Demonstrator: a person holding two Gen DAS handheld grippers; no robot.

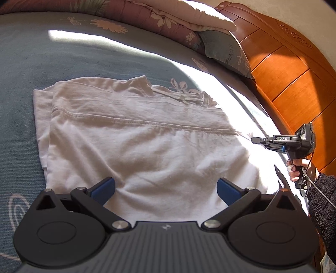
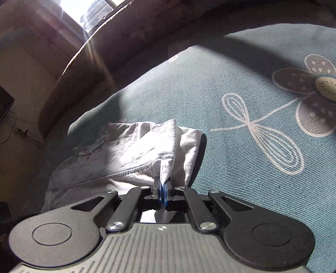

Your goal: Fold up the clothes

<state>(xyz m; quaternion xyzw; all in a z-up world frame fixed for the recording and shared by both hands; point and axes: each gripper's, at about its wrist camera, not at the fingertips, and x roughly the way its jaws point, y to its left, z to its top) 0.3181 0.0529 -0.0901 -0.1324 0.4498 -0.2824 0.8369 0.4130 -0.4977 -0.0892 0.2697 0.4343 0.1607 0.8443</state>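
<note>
A white garment (image 1: 134, 136), partly folded, is being kept spread on the blue bedspread (image 1: 19, 69) directly ahead of the left gripper (image 1: 166, 189), whose jaws are being held wide apart over the near edge, nothing between them. The hemmed edge at the garment's side is being pinched between the clenched pads of the right gripper (image 2: 162, 190), probably so that this flap can be lifted and carried across for the next fold.

Pale pinkish-white garment (image 1: 134, 147), teal bedsheet (image 1: 19, 130) with cream and brown flower outlines, maroon floral quilt (image 1: 147, 19), grey-green pillow (image 1: 226, 52) with pale lettering, orange-brown wooden headboard (image 1: 294, 73), black hand-held gripper (image 2: 162, 193) with blue pads (image 2: 167, 194)
</note>
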